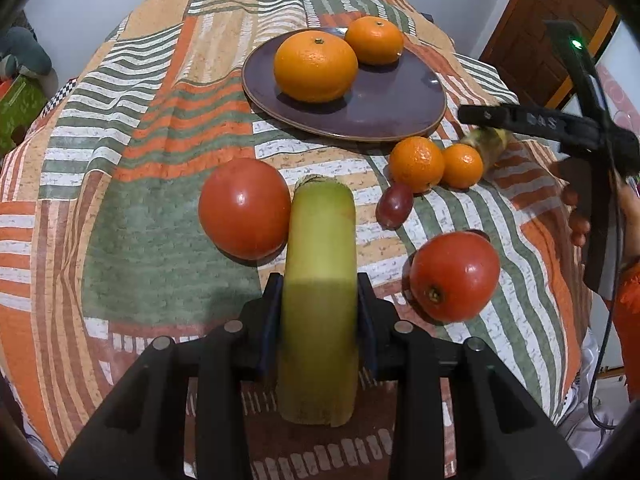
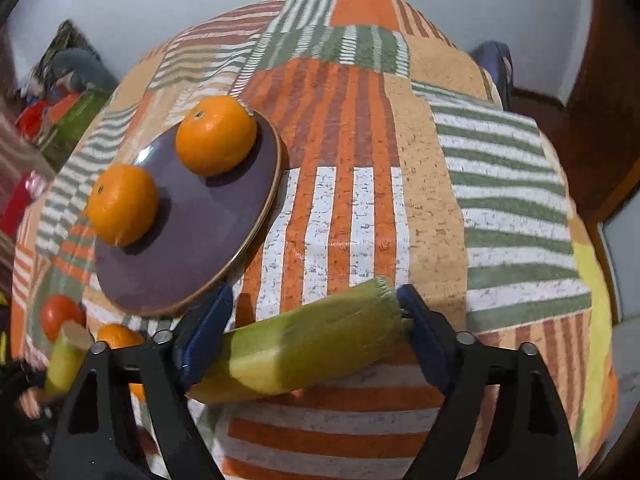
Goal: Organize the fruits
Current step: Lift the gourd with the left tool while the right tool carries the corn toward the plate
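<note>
My left gripper (image 1: pixel 319 304) is shut on a yellow-green banana piece (image 1: pixel 320 280) that points forward over the cloth. My right gripper (image 2: pixel 312 336) holds a second banana piece (image 2: pixel 316 350) crosswise between its blue pads, to the right of the purple plate (image 2: pixel 168 276); the gripper also shows in the left wrist view (image 1: pixel 520 120). The plate (image 1: pixel 392 108) carries two oranges (image 1: pixel 316 66) (image 1: pixel 374 40). Two small oranges (image 1: pixel 416 164) (image 1: pixel 462 166), a red grape (image 1: pixel 394 204) and two tomatoes (image 1: pixel 244 208) (image 1: pixel 454 276) lie on the cloth.
A patterned orange, green and white cloth (image 1: pixel 152 184) covers the round table. A wooden door (image 1: pixel 536 40) stands at the right. Clutter and a green box (image 1: pixel 20 108) lie beyond the table's left edge.
</note>
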Action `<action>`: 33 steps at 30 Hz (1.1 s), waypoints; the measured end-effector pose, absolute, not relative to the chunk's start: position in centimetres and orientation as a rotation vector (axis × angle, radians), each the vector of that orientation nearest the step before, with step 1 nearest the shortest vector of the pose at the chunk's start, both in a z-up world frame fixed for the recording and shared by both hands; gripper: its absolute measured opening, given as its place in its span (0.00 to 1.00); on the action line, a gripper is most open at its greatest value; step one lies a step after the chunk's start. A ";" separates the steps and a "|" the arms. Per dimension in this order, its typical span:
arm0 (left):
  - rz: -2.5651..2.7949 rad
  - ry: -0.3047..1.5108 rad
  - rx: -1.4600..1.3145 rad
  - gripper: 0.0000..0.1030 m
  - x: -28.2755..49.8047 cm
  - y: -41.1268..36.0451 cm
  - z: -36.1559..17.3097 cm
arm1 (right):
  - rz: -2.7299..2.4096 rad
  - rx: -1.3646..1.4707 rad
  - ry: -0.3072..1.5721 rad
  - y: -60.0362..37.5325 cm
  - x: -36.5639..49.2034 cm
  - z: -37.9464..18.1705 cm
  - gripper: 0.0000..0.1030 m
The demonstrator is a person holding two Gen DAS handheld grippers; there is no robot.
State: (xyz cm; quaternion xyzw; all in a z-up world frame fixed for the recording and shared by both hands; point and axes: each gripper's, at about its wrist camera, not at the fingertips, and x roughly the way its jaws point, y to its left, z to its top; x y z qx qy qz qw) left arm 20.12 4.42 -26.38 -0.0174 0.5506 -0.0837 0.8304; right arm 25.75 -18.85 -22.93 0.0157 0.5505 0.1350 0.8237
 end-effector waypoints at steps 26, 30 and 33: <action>-0.176 1.148 -0.009 0.33 17.9 4.3 -26.0 | 0.332 0.139 1.223 -22.3 22.2 -20.6 0.62; -0.185 1.147 -0.018 0.33 17.9 4.5 -26.0 | 0.296 0.143 1.203 -21.2 21.9 -21.1 0.69; -0.191 1.146 -0.015 0.33 17.9 4.6 -26.0 | 0.335 0.225 1.253 -20.8 22.5 -22.1 0.73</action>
